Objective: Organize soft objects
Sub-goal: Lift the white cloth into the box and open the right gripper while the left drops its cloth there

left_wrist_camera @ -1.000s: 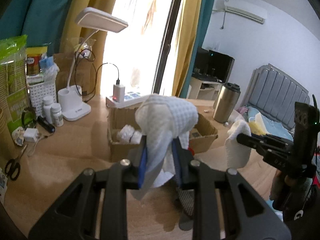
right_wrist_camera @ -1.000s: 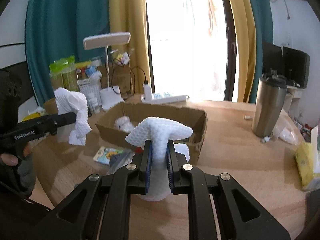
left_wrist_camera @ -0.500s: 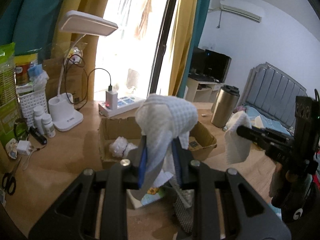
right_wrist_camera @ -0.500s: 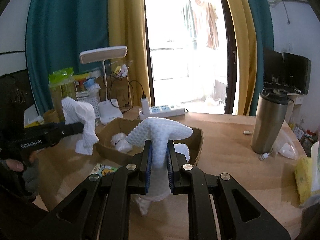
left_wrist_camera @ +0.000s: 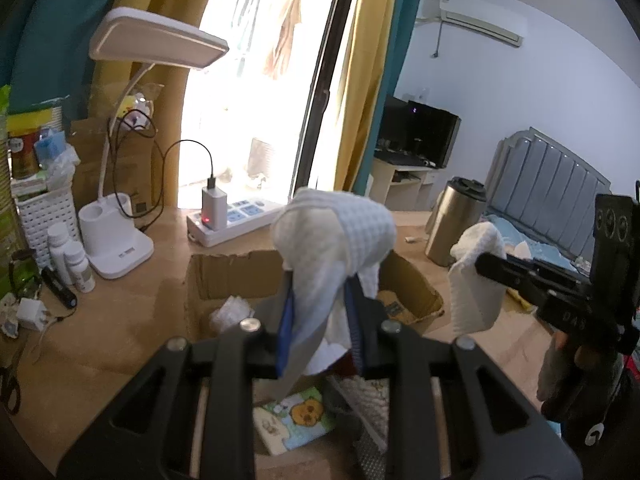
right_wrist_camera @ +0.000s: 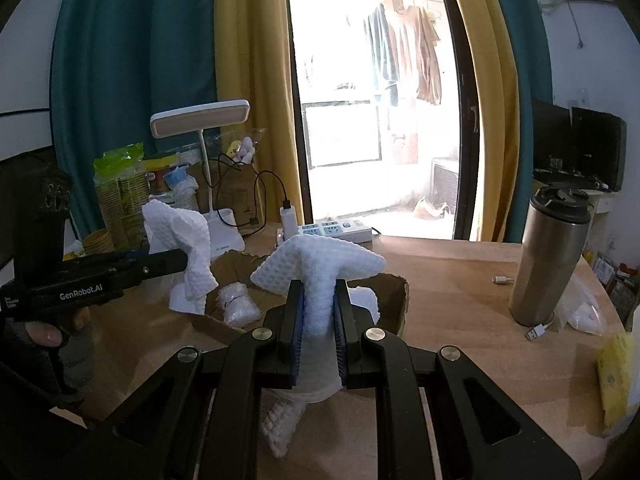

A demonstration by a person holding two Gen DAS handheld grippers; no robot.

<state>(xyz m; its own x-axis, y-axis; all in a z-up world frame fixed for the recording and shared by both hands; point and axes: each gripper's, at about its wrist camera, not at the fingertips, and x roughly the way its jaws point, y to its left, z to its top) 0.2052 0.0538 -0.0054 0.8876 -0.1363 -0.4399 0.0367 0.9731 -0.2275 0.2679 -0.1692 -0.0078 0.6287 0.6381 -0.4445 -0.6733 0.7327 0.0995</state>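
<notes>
1. A white waffle-weave cloth is pinched in the left gripper, draping above the cardboard box.
2. A second waffle-weave cloth is clamped in the right gripper, near the box.
3. The box sits on the tabletop; a steel tumbler stands to the right.

Box on table; lamp behind, tumbler right.

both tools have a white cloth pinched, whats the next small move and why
Probably carry the left tool forward and lower its white waffle cloth into the cardboard box, then let go. Both tools are shut on cloths held above the wooden table, the right tool gripping its own cloth, and the open box, already holding a white bundle, sits just ahead.
</notes>
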